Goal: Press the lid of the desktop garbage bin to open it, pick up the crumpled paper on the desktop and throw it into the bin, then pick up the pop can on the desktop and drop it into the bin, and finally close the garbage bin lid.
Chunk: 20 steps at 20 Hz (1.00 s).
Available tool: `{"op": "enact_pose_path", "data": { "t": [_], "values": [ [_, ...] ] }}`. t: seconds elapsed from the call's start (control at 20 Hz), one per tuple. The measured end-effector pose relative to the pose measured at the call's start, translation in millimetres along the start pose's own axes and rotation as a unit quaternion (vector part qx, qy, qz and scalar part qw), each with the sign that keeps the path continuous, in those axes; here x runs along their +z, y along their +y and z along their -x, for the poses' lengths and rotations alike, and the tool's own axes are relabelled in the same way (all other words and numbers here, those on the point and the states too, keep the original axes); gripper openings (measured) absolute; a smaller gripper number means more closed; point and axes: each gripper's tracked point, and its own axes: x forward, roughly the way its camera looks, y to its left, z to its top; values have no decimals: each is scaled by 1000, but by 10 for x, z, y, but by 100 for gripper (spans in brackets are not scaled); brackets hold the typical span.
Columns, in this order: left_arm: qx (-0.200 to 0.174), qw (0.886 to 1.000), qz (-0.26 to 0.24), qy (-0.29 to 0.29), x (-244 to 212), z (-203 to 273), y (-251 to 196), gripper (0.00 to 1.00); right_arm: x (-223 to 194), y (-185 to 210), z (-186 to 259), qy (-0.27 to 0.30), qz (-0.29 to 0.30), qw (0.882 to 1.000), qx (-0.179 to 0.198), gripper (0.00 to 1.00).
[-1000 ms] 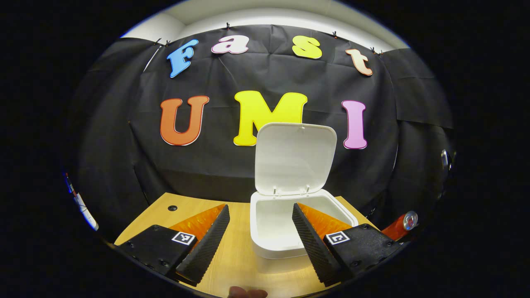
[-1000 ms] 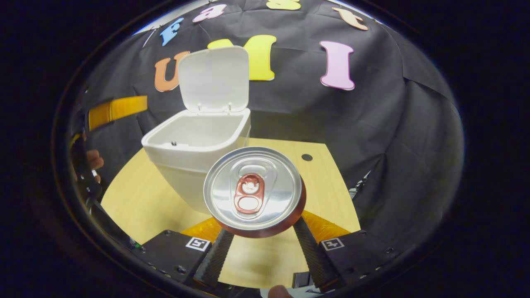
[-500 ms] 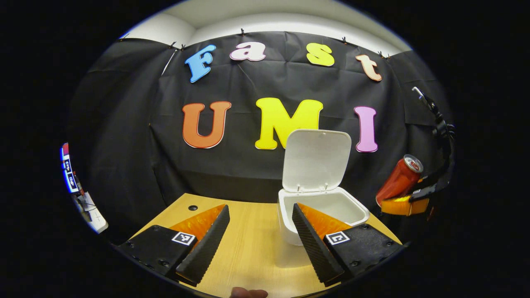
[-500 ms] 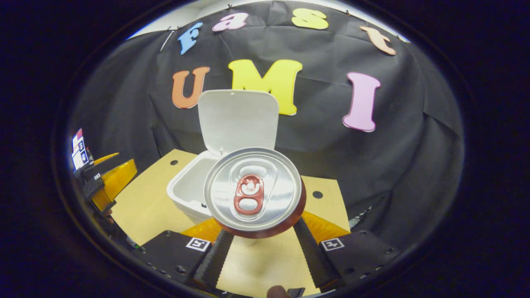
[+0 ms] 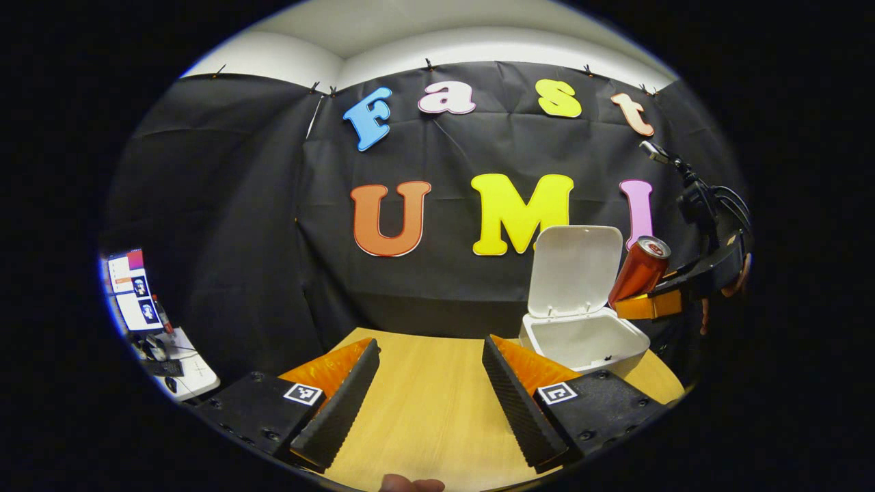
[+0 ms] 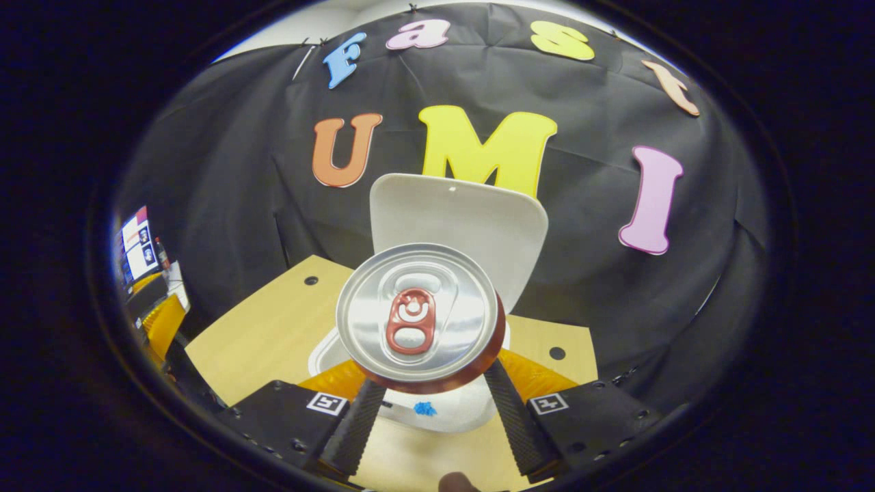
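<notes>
Pop can (image 6: 420, 321) sits at the centre of the right gripper view, its silver top and red pull tab facing the camera, clamped between the two fingers of the right gripper (image 6: 431, 400), which press on its sides from lower left and lower right. Behind and below the can stands the white garbage bin (image 6: 448, 413), its lid (image 6: 472, 219) raised upright against the black cloth wall; a small blue speck shows inside the bin low in the frame. At far left of this view a screen (image 6: 137, 242) glows at the edge, and the wooden surface (image 6: 266, 331) spreads from lower left toward the bin.

In the left gripper view, going from the left: a screen (image 5: 133, 290) at the left edge, then the left gripper (image 5: 431, 400) at the bottom centre with its fingers spread wide apart and nothing between them, over the bare surface (image 5: 424, 396). Right of centre the bin (image 5: 581, 342) stands on the surface with its lid (image 5: 574, 270) up. Just right of the lid, in the middle right of the frame, the red can (image 5: 639, 270) hangs tilted above the bin's right side, carried by the right gripper (image 5: 649, 304); part of a hand (image 5: 738, 277) shows at the far right edge.
</notes>
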Motion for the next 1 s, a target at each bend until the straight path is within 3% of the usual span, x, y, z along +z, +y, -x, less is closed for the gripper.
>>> {"op": "enact_pose_path", "data": {
  "t": [0.55,1.0],
  "values": [
    [56,998,5,-26,193,454,466,98,-107,-62,-639,59,-61,996,-23,81],
    [65,998,13,-21,220,598,380,98,-209,-54,-836,79,-85,993,-28,82]
  ]
}}
